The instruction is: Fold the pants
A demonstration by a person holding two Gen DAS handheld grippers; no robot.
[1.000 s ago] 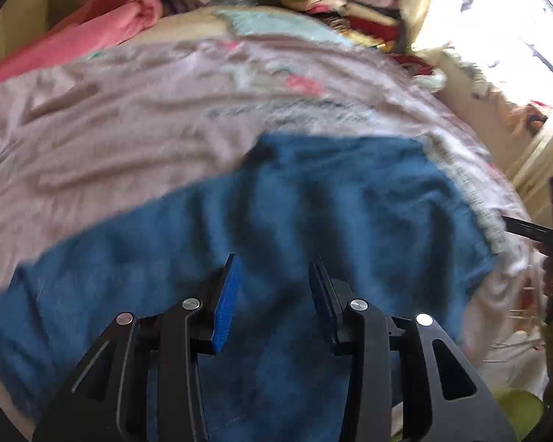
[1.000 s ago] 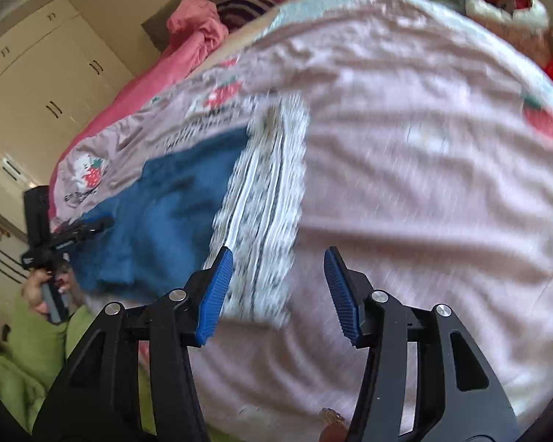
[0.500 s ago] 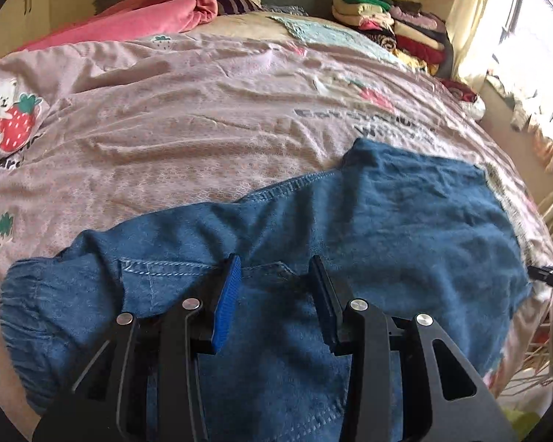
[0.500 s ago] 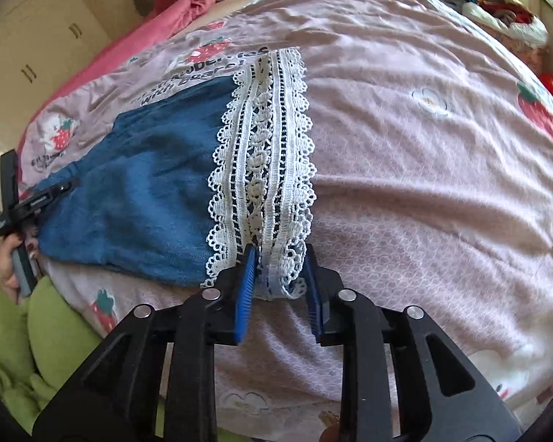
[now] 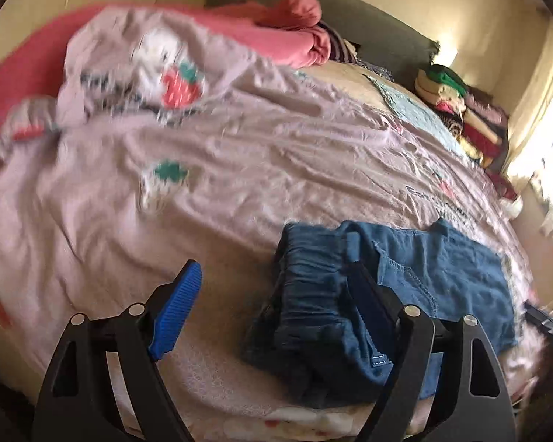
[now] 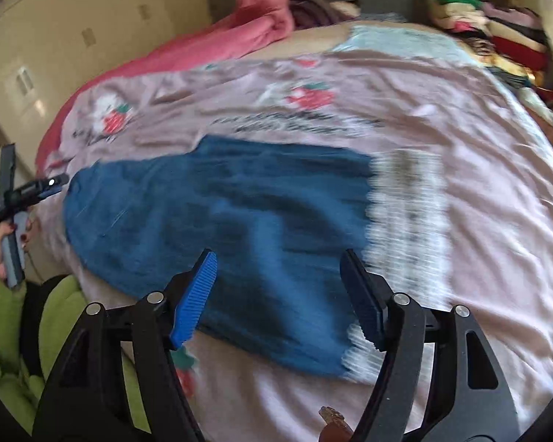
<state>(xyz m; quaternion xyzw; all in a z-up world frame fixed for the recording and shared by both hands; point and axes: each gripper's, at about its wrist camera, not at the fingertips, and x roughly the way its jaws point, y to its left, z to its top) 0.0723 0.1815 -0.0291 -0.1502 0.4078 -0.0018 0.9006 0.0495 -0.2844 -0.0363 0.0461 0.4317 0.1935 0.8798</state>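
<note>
1. Since half a second ago, both of my grippers are swinging left along the pants (image 6: 217, 217), and the right gripper (image 6: 276, 294), which was pinched on the lace hem (image 6: 405, 228), is now letting go.
2. Fingers on both are standing wide apart, holding nothing. The left gripper (image 5: 276, 294) is hovering by the bunched waistband (image 5: 309, 294).
3. Pants are lying across the near edge of the bedspread (image 5: 239, 169), waist to my left, lace hem to my right.
4. Guessing this denim is handling soft and floppy, fairly light, so I'm planning on pinching the waistband edge and hem corners.
</note>
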